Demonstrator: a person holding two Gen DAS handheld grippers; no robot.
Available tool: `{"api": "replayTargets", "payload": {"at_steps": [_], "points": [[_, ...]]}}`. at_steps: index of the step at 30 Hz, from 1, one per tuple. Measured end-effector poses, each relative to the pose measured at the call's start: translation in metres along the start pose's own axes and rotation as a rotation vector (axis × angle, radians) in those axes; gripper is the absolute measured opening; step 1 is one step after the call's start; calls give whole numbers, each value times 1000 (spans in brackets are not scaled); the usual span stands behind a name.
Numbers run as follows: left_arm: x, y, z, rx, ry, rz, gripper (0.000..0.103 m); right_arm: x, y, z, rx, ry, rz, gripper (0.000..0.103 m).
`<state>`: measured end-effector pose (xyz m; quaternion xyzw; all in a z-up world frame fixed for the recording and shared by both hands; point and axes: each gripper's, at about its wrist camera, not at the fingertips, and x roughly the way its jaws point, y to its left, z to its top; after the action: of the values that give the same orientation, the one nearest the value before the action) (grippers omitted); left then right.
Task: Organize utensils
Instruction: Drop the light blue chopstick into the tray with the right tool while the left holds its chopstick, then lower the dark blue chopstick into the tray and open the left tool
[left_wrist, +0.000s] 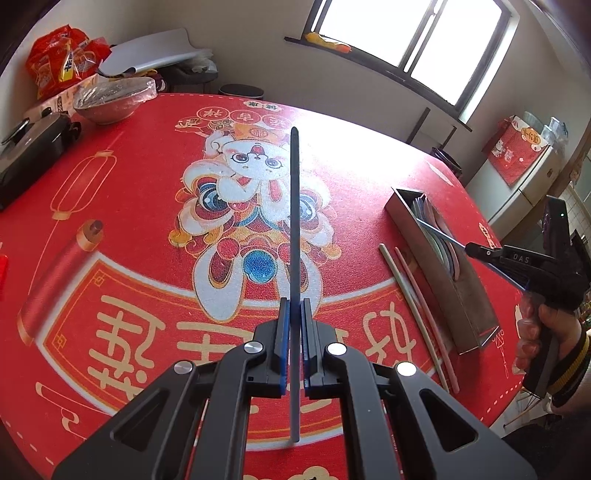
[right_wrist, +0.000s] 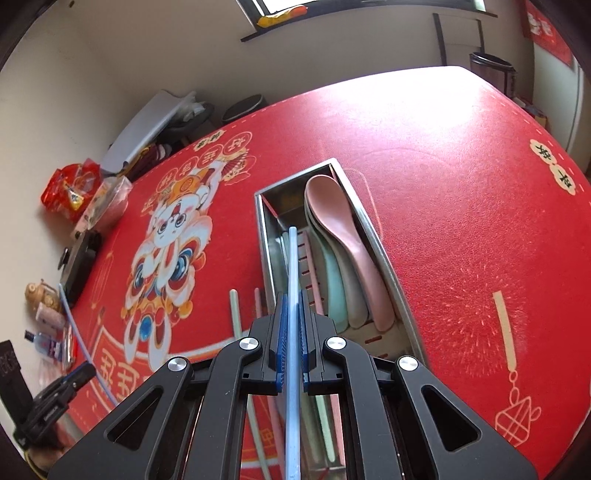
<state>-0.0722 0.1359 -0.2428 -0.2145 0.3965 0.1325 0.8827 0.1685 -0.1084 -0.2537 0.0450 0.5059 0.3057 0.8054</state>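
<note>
My left gripper (left_wrist: 294, 314) is shut on a blue chopstick (left_wrist: 294, 206) and holds it above the red table mat, pointing away. My right gripper (right_wrist: 293, 306) is shut on a second blue chopstick (right_wrist: 292, 266), its tip over the left part of a metal utensil box (right_wrist: 264, 236). The box holds pink, white and green spoons (right_wrist: 332, 221). A green chopstick (right_wrist: 234, 314) and a pink chopstick (right_wrist: 257, 301) lie on the mat left of the box. In the left wrist view the box (left_wrist: 469, 295), the right gripper (left_wrist: 480, 253) and the two loose chopsticks (left_wrist: 410, 284) show at right.
A covered bowl (left_wrist: 107, 99), a black case (left_wrist: 29, 147) and red snack bags (left_wrist: 59, 59) stand at the table's far left. A window (left_wrist: 413, 40) glares on the mat. Small bottles and a figurine (right_wrist: 44, 310) sit at the left edge in the right wrist view.
</note>
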Motion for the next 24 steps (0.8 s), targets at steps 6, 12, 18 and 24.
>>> {"api": "replayTargets", "payload": {"at_steps": [6,12,18,24], "points": [[-10,-6,1,-19,-19,30,5,29,-6,2,8,80,21,6],[-16,-11,0,-46,-35,59,5,45,-8,8,9,141,38,8],[-19,-21,6,-60,-43,56,5,36,1,17,-37,139,83,8],[-19,-42,23,-72,-44,-18,5,12,4,21,-90,87,119,56]]}}
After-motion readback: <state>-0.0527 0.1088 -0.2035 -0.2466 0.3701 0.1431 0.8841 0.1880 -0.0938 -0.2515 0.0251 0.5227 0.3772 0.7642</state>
